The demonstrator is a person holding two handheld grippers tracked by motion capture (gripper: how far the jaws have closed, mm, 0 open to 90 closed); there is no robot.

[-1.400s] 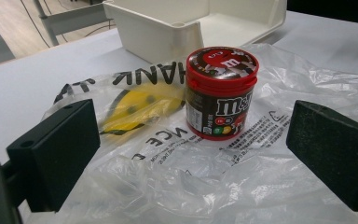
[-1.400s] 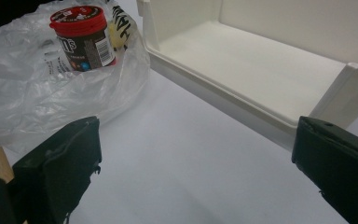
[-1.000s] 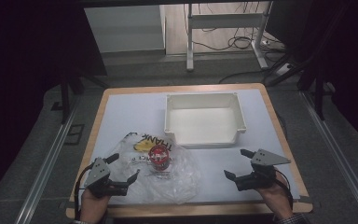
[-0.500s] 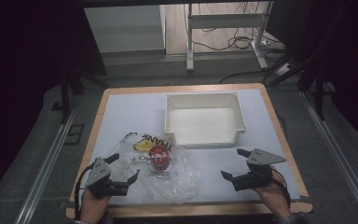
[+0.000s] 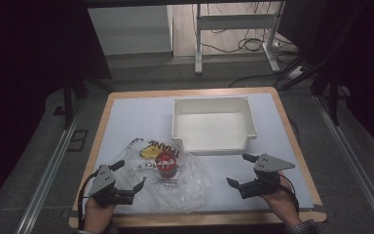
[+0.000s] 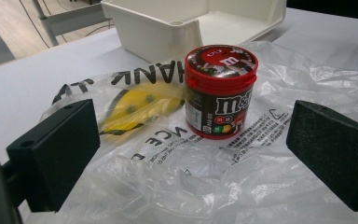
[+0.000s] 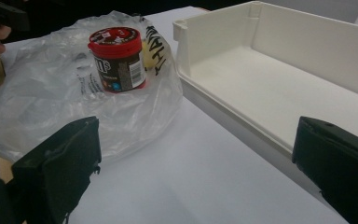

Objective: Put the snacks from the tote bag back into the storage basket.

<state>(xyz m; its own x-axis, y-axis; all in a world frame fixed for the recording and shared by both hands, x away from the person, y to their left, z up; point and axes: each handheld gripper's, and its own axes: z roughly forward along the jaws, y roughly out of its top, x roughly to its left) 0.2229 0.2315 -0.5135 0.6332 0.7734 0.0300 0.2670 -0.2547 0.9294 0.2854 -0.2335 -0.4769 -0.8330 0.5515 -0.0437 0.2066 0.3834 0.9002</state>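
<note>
A red-lidded brown candy tub stands upright on a crumpled clear plastic bag with black lettering and a yellow patch. My left gripper rests at the bag's near left, open, jaws wide on either side of the tub but short of it. My right gripper is open over bare table to the right of the bag, in front of the white bin, holding nothing.
The empty white bin sits at the table's far middle. The white tabletop has a wooden rim. Beyond the table are a metal frame with cables and dark surroundings.
My right gripper has drifted slightly left and toward the table's front edge. The left gripper, bag and tub stay put.
</note>
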